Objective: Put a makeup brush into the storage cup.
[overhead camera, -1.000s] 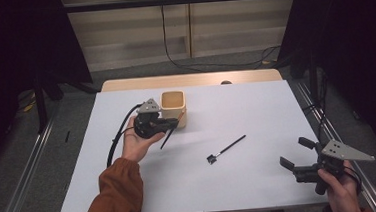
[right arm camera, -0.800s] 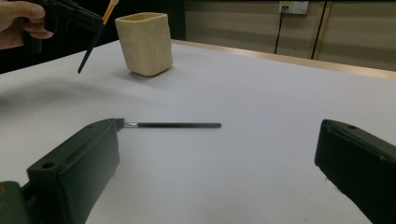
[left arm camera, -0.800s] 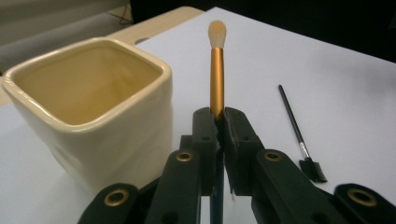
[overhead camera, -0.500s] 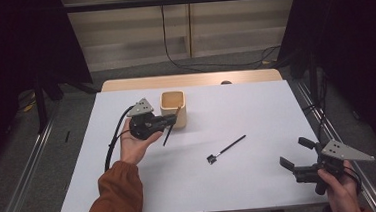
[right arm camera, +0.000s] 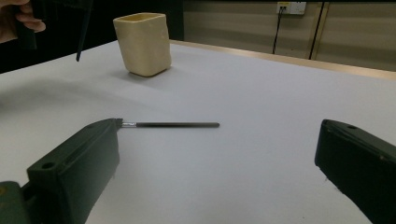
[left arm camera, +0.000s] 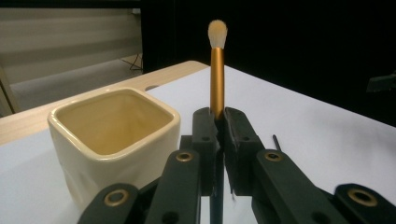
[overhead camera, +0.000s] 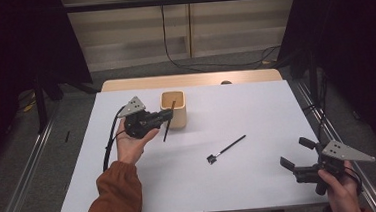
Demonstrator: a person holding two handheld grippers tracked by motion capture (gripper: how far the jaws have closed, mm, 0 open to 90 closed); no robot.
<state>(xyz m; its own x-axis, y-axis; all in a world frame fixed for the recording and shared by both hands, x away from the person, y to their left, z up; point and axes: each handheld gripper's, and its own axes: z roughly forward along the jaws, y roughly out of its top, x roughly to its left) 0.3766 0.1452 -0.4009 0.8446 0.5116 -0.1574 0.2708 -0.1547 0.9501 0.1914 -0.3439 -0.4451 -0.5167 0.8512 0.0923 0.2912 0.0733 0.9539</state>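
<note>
Left gripper [overhead camera: 169, 115]: fingers clamped on a gold-handled makeup brush with a pale bristle tip [left arm camera: 217, 79], held upright just beside the cream square ceramic cup [overhead camera: 173, 109]. Right gripper [overhead camera: 295, 153]: fingers spread wide, holding nothing, near the white worktop's [overhead camera: 256, 106] right edge. A thin black brush [overhead camera: 226, 148] lies flat mid-worktop.

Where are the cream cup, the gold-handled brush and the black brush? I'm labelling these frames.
cream cup [left arm camera: 116, 140], left gripper view, front wall.
gold-handled brush [left arm camera: 216, 79], left gripper view, gold handle.
black brush [overhead camera: 227, 148], high view, mid-handle.
</note>
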